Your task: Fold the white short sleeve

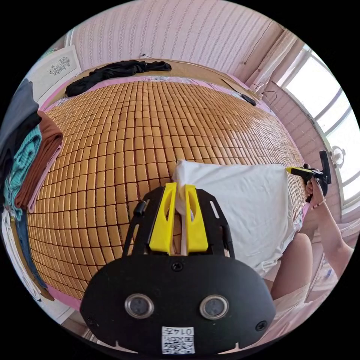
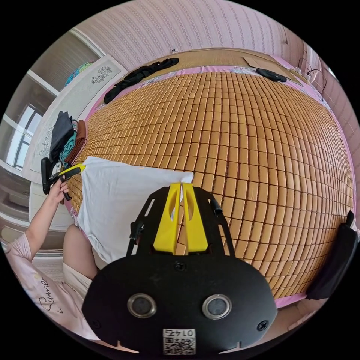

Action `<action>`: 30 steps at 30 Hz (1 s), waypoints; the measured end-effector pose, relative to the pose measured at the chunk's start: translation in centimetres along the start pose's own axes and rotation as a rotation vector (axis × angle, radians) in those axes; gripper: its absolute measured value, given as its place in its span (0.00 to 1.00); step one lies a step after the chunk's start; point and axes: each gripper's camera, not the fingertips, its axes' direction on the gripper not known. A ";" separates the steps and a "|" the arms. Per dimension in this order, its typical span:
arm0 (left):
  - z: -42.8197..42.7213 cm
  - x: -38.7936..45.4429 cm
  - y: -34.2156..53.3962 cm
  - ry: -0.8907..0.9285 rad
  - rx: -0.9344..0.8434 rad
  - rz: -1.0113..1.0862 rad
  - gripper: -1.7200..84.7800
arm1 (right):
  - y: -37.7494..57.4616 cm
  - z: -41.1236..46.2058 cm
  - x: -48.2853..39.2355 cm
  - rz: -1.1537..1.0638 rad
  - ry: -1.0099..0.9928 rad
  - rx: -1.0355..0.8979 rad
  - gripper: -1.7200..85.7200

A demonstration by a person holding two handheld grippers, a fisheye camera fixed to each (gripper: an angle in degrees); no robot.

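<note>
Bamboo mat (image 1: 131, 123) carries the white short sleeve (image 1: 240, 198) at its near edge; one corner is pinched in the closed left gripper (image 1: 180, 191), another in the closed right gripper (image 2: 182, 189). Even tension should be kept

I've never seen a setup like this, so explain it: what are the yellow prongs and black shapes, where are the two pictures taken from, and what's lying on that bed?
A person holds a hand tool in each hand. Each black body carries a fisheye camera looking past its own yellow two-jaw gripper: the left gripper in the left gripper view, the right gripper in the right gripper view. Each gripper is pinched shut on a corner of the white short-sleeve garment, which lies on the bed's golden bamboo-tile mat. A black garment lies at the far edge and folded clothes are stacked at one side.
</note>
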 end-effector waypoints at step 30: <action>-3.3 11.6 22.2 0.305 -0.015 0.164 0.01 | 11.4 5.8 -20.7 -0.377 -0.139 -0.137 0.05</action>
